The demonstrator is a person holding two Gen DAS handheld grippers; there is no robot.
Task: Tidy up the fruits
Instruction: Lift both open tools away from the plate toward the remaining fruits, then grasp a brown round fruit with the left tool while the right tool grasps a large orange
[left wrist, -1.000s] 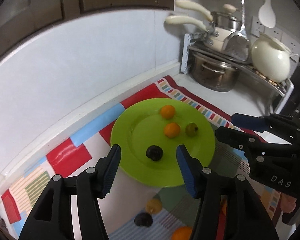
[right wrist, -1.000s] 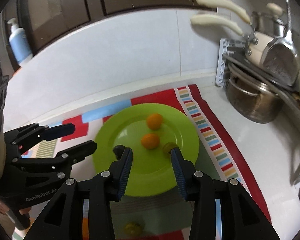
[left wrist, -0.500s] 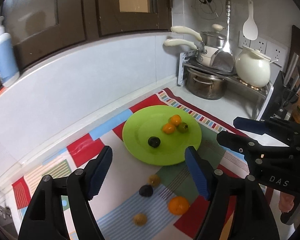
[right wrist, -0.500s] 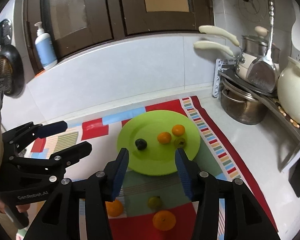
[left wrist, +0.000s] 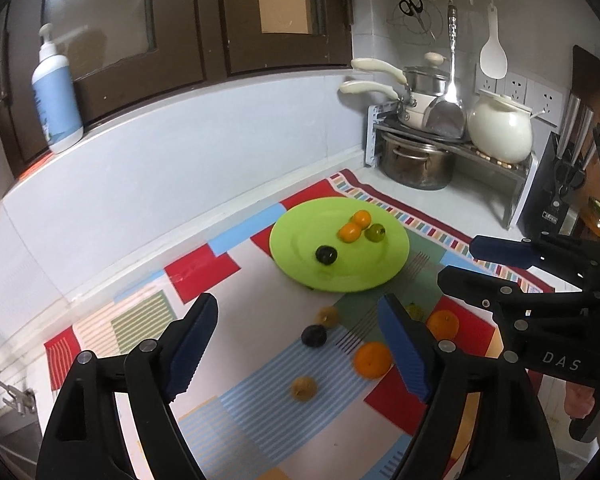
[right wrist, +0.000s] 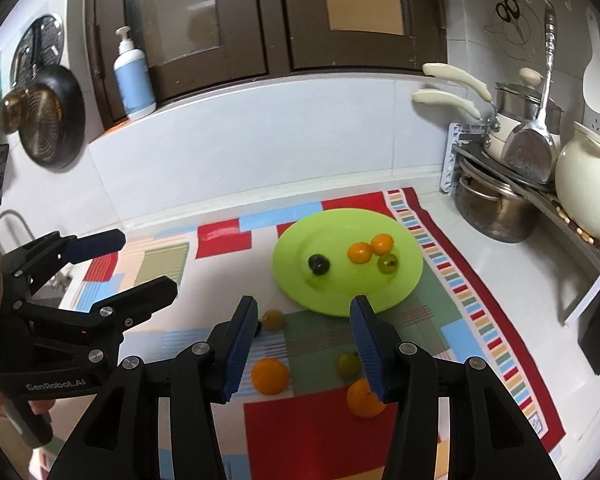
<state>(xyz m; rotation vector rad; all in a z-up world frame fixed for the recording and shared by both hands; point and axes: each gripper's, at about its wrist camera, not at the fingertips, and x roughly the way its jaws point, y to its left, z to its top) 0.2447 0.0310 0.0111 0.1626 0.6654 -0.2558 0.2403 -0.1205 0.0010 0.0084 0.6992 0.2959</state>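
A green plate (left wrist: 300, 236) (right wrist: 332, 232) lies on the patchwork cloth and holds two small orange fruits (left wrist: 349, 232) (right wrist: 359, 252), a green fruit (left wrist: 375, 233) (right wrist: 388, 263) and a dark plum (left wrist: 326, 255) (right wrist: 319, 263). Loose on the cloth in front of it are another dark plum (left wrist: 314, 336), oranges (left wrist: 372, 360) (right wrist: 270, 376) and small yellowish fruits (left wrist: 304, 388) (right wrist: 273, 319). My left gripper (left wrist: 296, 304) (right wrist: 145, 262) hovers above the loose fruit, its jaws opening with nothing between them. My right gripper (right wrist: 304, 304) (left wrist: 460, 260) hangs beside it, open and holding nothing.
A rack (left wrist: 452, 148) with steel pots and a white jar (left wrist: 500, 132) fills the back right corner. A knife block (left wrist: 556, 192) stands at the right. A pump bottle (left wrist: 58, 92) sits on the window ledge. A pan (right wrist: 48, 124) hangs at the left above a sink edge.
Both grippers have drawn back and risen from the plate, so the loose fruit on the cloth now shows. The left jaws have spread wider. The dark plum stays on the plate.
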